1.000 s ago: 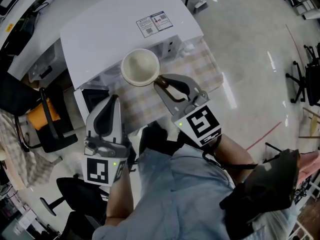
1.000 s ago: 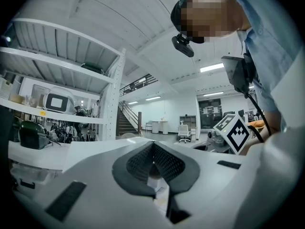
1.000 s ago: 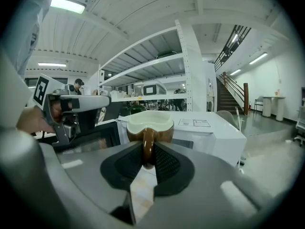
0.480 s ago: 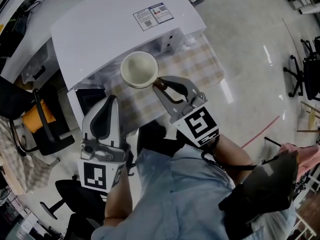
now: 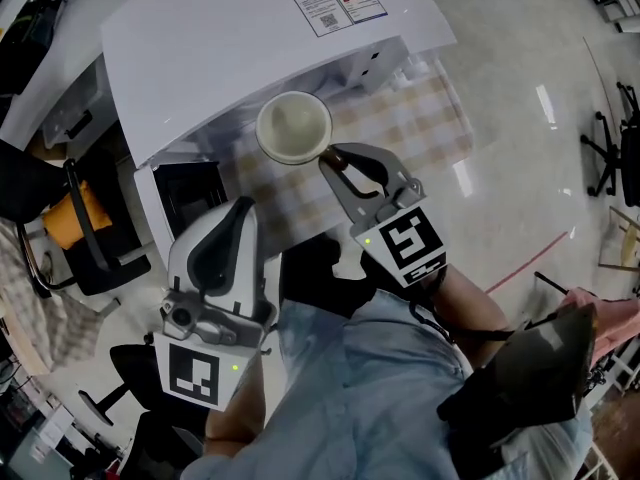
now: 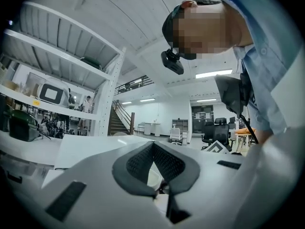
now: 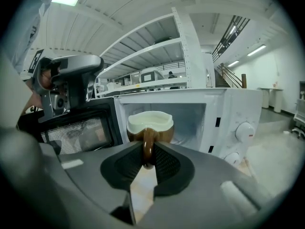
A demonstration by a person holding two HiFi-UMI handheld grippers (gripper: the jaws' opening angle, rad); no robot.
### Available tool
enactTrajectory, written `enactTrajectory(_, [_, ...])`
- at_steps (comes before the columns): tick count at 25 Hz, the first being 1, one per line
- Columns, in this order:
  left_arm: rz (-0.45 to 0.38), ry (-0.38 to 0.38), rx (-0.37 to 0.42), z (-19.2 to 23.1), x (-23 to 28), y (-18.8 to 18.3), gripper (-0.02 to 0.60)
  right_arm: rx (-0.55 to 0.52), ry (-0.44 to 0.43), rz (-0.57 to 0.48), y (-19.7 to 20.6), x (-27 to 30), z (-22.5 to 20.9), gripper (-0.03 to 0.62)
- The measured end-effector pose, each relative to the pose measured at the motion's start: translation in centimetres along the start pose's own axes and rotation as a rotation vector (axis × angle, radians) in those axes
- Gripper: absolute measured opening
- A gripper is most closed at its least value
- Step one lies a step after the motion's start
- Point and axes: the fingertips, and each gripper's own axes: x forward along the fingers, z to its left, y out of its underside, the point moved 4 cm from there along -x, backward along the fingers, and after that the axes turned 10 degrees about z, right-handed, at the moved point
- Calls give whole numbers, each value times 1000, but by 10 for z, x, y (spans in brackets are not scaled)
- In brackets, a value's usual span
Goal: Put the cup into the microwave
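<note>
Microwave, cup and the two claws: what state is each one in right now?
microwave: door open.
cup: upright, held by its handle in front of the open microwave, not yet inside.
right claw: shut on the cup's handle.
left claw: shut, nothing in it.

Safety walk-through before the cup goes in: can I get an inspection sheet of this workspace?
surface: checked cloth under the microwave, bare in front.
job's things: white microwave, its door open; brown cup, cream inside, held in front of the open cavity, not inside.
clutter: nothing seen on the cloth.
tools: right tool clamped on the cup's handle; left tool shut, empty, near the door.
cables: nothing seen on the cloth.
surroundings: glossy floor, office chairs, shelving.
</note>
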Motion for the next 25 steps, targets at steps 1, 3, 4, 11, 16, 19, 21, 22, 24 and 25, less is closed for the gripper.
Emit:
enactTrajectory(1, [1,4,-2,0,0,0,5,0,-2,3,2,3,0,49])
enactTrajectory(3, [1,9,-6,-1,-1,1,5,-3,-9,9,4,9,2,49])
enactTrajectory(4, [1,11,-9,-1,-1,1,5,-4,-11,12,5,11,3,49])
enactTrajectory(11, [10,42,-73,3,1,7,5,24,7,54,9,22,3,50])
enactTrajectory(16, [29,31,-87,5,2,10,5,33,19,57,8,25,-5,49])
enactTrajectory(19, [43,2,-71,6,6,11,5,17,-1,54,7,30,-12,51])
enactTrajectory(21, [56,-18,-58,6,8,13,5,4,-16,58,7,36,-17,51])
enactTrajectory(22, [63,-28,-55,7,9,14,5,0,-24,60,8,40,-19,50])
enactTrajectory(24, [69,-51,-56,10,11,14,5,-7,-42,65,8,48,-23,51])
enactTrajectory(25, [70,-64,-59,11,11,14,5,-13,-52,68,7,51,-24,51])
